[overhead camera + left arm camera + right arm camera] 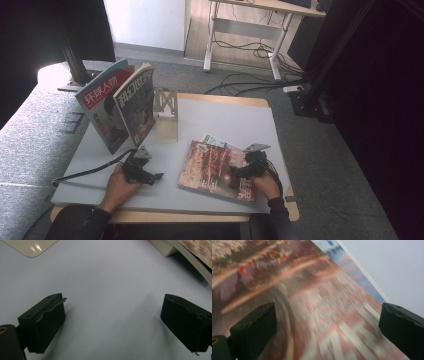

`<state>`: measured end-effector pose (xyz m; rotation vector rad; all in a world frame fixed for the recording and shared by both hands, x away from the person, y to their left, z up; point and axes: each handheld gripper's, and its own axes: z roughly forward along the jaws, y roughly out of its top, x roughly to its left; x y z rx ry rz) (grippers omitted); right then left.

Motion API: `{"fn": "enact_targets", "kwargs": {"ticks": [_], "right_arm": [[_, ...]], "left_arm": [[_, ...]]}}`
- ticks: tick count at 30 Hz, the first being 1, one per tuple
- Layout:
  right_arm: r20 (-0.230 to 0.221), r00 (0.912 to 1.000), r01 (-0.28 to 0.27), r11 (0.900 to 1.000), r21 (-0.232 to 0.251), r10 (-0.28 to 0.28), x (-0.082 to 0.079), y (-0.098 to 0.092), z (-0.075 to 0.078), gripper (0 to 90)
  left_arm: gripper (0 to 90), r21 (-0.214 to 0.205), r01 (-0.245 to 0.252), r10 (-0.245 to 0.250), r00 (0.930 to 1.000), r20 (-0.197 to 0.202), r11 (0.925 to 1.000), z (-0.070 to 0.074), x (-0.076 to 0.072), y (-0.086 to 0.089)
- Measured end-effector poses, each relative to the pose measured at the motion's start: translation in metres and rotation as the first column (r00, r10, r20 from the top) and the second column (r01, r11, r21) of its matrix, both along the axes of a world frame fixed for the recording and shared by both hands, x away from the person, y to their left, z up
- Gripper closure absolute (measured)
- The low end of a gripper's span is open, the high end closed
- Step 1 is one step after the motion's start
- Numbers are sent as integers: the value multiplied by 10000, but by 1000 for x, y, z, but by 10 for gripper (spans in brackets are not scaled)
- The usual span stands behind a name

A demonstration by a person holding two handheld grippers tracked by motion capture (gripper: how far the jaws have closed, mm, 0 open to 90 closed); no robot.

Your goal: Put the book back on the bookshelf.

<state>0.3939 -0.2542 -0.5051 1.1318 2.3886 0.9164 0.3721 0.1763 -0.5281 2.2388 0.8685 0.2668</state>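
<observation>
Fingers [47, 322] spread, grey tabletop [225, 120], carpeted room

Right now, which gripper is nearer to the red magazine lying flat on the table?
Right. The right gripper hovers over the red magazine's cover, jaws open; the left gripper sits apart to its left, over the table.

My left hand [119, 184] holds the left hand-held gripper [150, 176] low near the bench's front edge, its jaws spread wide. My right hand [266, 185] holds the right hand-held gripper [239, 172] toward the front right corner, its jaws likewise wide apart. Both forearms come in over the front edge.
</observation>
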Motion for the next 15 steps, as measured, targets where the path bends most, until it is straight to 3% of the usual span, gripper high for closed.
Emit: {"fn": "enact_targets", "kwargs": {"ticks": [5,10,15], "right_arm": [[-198,9987,468,9986,231,-463,-12,-20,-1,15],[-373,9980,541,9956,759,-514,-23,-29,-5,41],[-455,9974,602,9930,1017,-558,-19,-31,-9,0]], "left_arm": [[53,-1,1,-1,10000,5,10000,0,0,0],[53,8,2,-2,10000,11,10000,0,0,0],[53,7,1,-1,10000,9,10000,0,0,0]]}}
